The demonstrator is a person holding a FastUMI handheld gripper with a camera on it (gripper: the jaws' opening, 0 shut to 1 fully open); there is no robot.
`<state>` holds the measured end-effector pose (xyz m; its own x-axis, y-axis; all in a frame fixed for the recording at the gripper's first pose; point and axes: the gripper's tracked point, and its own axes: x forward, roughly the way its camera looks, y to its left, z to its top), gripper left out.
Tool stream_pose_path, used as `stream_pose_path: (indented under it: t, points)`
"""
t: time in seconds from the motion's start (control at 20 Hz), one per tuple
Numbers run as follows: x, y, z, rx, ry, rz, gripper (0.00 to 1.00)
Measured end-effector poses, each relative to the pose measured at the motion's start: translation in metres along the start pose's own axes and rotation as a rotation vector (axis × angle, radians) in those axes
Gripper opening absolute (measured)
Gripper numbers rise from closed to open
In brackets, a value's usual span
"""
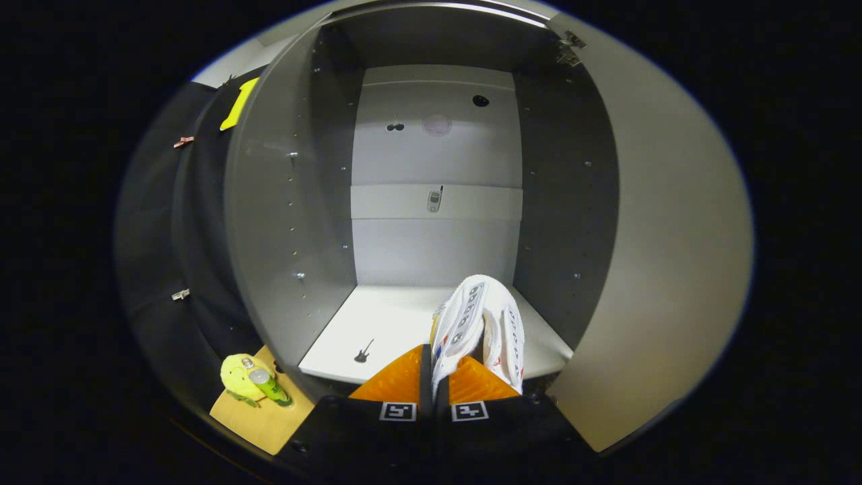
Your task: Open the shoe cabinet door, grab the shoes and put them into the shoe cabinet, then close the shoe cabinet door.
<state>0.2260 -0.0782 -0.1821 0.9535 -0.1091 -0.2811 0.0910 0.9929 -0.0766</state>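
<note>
The gripper [434, 377] is pointing into the open shoe cabinet [434, 168], and its fingers [397, 380] are pinching a white shoe [478, 323] — one wall of the shoe is sitting in the narrow gap between them, so both are pressing on it. The shoe's lower part is hidden behind the fingers; above them it is rising toward 1 o'clock, over the front edge of the cabinet's bottom shelf [377, 323]. Rows of eyelets are running up its upper, and small red and blue marks near the fingers are too small to read.

The cabinet door [673, 256] is standing swung open at 3 o'clock, with its hinges [569, 47] at 1 o'clock. On the back wall, a small device [434, 200] is hanging on a pale strip at 12 o'clock; what it is I cannot tell. Above it are a dark hole [480, 101] and a faint round patch [436, 124]. A tiny guitar-shaped dark mark [363, 351] is lying on the shelf at 11 o'clock from the fingers.

At 9 o'clock from the fingers, outside the cabinet's left wall, a yellow soft toy [236, 377] and a green bottle [269, 387] are resting on a wooden board [262, 417] — the bottle's label is unreadable. Each finger base is carrying a square black-and-white marker [398, 411].
</note>
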Motion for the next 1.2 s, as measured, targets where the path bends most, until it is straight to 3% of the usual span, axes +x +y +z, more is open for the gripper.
stream_pose_path:
  t: [0.6,1.2]
  points:
    - [0.127,0.011,-0.004,-0.035,0.026,0.064,0.04]
    - [0.152,0.021,-0.014,-0.008,0.034,0.119,0.04]
